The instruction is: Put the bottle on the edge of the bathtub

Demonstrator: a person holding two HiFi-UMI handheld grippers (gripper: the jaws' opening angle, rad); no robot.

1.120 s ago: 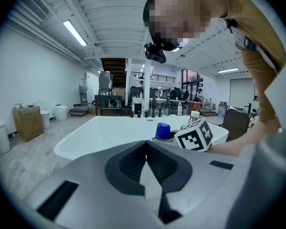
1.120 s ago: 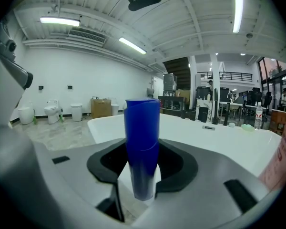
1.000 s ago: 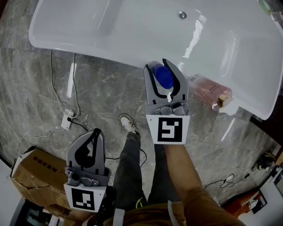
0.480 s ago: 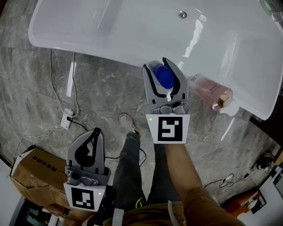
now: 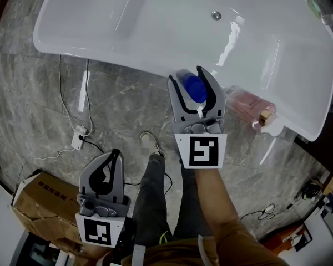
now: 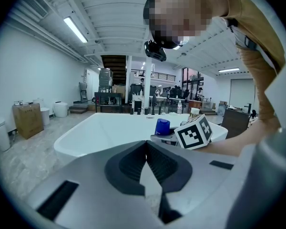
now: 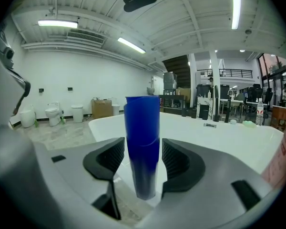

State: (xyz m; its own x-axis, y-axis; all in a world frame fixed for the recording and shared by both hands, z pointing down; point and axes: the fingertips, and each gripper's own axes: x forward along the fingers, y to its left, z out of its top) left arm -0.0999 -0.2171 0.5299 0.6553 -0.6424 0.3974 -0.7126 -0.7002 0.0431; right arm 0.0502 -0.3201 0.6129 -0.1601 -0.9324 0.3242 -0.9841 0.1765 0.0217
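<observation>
A grey veined marble floor (image 5: 122, 101) carries a thin white cable (image 5: 62, 101) running to a small white plug block (image 5: 77, 143). A brown cardboard box (image 5: 36, 204) sits at the lower left. A translucent pink bottle with a gold cap (image 5: 247, 105) shows on the right; it seems tilted, though the steep view leaves that unsure
</observation>
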